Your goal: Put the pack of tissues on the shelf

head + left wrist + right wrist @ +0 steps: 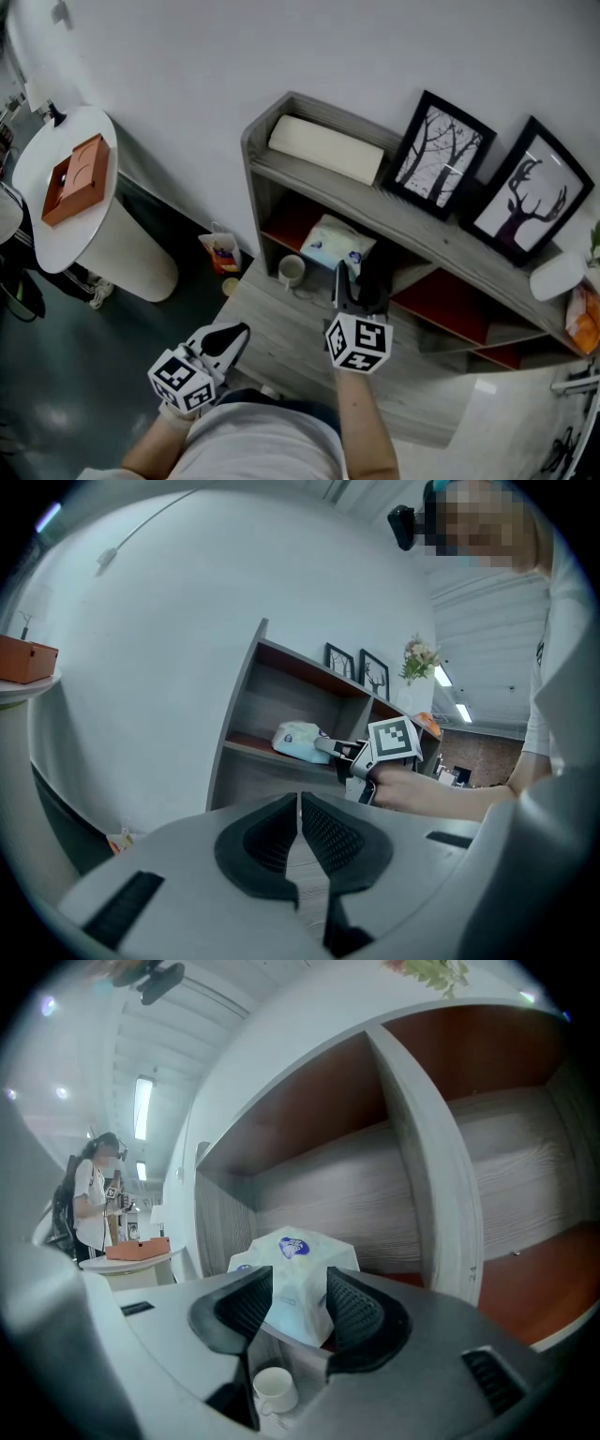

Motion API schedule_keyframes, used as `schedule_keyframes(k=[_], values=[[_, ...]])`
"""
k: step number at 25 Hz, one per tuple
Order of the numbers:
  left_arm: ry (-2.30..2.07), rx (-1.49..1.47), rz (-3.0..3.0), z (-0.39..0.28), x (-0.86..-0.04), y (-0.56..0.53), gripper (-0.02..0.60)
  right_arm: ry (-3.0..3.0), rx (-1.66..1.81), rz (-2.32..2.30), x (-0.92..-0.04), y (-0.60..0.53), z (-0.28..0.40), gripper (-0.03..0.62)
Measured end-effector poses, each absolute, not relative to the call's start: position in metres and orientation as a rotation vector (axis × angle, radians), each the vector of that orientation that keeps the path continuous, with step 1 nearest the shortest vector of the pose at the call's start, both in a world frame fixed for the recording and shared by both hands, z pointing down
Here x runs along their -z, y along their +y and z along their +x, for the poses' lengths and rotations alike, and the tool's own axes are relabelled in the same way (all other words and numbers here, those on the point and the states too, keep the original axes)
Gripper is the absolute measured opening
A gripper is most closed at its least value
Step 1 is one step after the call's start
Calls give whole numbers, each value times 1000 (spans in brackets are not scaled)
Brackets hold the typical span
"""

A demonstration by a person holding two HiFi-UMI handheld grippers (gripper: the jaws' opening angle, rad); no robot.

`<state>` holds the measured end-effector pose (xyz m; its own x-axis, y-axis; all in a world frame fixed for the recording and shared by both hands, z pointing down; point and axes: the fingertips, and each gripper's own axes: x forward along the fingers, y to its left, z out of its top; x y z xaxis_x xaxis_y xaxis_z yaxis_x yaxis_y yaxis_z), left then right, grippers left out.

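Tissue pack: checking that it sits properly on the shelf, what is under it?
The tissue pack lies on the shelf's red board; a white cup stands lower, in front. The board directly beneath the pack is covered.

White wall (234,47) — dark floor (56,375)

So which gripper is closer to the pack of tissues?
Right. The right gripper has the pack of tissues between its open jaws; the left gripper hangs back, clear of the shelf.
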<state>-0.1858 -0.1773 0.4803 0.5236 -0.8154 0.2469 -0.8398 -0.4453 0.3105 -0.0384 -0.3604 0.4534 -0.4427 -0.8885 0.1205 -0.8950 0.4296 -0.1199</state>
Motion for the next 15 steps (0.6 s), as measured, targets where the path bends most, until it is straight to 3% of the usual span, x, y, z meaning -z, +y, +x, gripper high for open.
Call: schedule_keyframes(k=[15], values=[[-1313,-81,2425,-161,-465,-182,26,-2711,-245,1623,-413,-315,-18,161]])
